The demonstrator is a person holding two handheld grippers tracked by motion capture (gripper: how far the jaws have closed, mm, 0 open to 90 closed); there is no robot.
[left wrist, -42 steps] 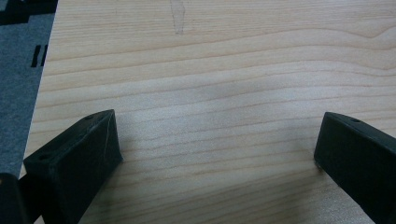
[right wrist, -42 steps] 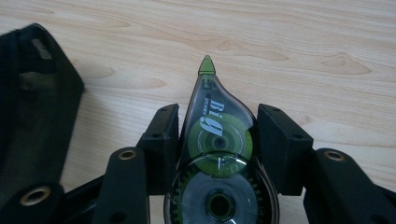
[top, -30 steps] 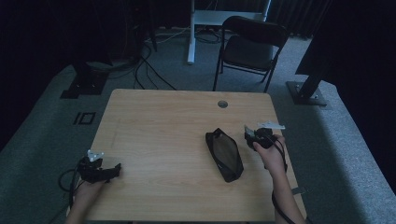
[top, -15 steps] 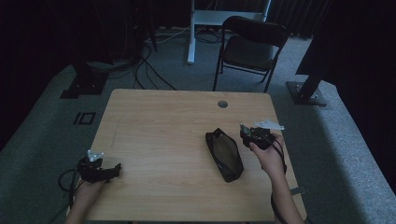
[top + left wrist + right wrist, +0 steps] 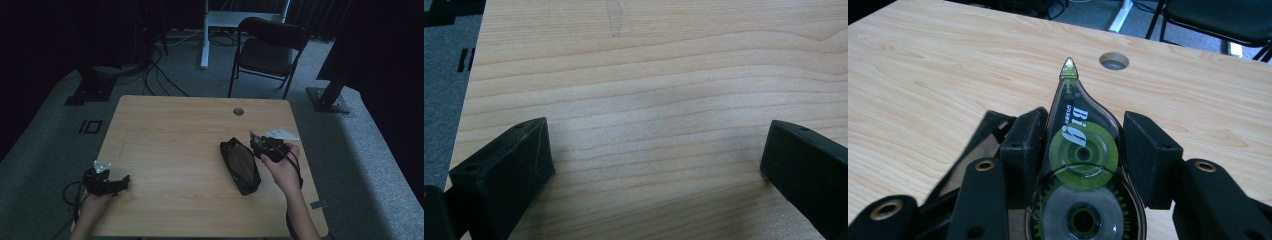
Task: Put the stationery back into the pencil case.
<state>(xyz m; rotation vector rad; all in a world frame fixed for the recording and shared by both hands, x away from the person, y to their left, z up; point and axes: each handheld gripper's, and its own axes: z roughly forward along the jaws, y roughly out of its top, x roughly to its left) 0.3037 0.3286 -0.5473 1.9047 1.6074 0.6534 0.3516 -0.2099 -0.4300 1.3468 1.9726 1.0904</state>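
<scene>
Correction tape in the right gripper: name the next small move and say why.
Probably carry the correction tape a little further left, over the open black pouch, then lower it in. The right gripper is clamped on the tape beside the pouch's right edge, held above the table. The left gripper rests open, apart from the pouch.

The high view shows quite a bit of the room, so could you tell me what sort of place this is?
Probably a recording studio or lab corner: a wooden table with a cable hole stands on grey carpet, with dark curtains, a folding chair, stand bases and floor cables behind.
</scene>
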